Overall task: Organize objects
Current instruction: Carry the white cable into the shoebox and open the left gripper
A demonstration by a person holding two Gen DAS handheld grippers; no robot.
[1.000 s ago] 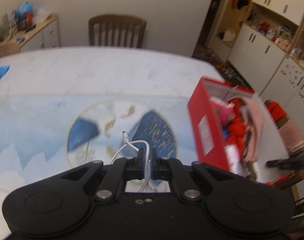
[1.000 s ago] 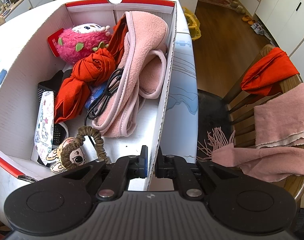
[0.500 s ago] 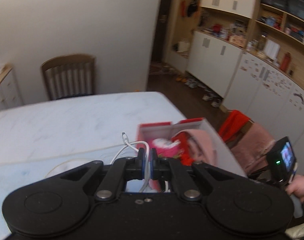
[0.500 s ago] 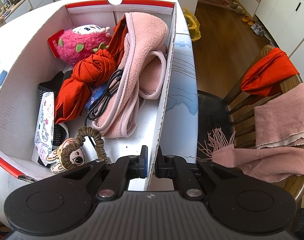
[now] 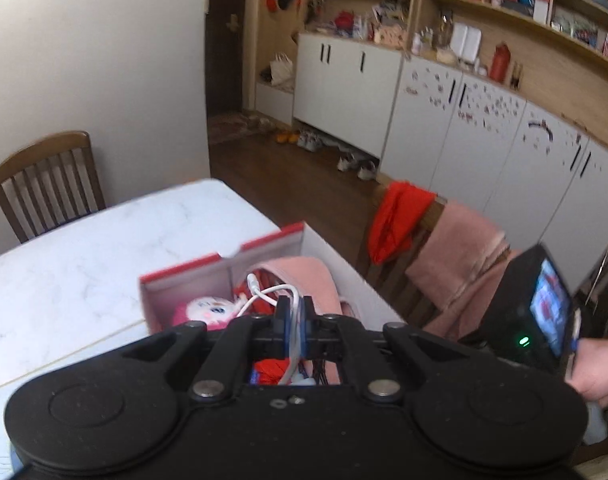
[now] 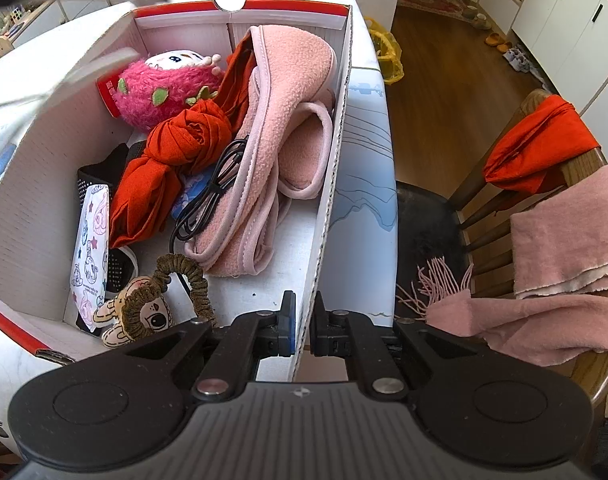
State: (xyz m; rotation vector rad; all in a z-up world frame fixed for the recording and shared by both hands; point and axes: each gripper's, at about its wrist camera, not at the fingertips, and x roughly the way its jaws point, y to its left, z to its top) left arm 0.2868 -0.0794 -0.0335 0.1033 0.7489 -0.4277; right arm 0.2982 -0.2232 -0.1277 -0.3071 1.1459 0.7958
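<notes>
Between the left gripper's (image 5: 295, 316) closed fingers: a white cable (image 5: 268, 295), looped up ahead of the tips, hanging above the open red-and-white box (image 6: 331, 184). Right gripper (image 6: 302, 330) fingers pinch the box's near wall. Left of those fingers, inside: pink slippers (image 6: 288, 128), red cloth (image 6: 172, 160), black cord (image 6: 216, 188), pink plush (image 6: 164, 88). Box rests on the surface (image 5: 84, 264).

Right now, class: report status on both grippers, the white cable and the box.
Left gripper shut on white cable, above box. Right gripper clamps box wall. Nothing blocking.
</notes>
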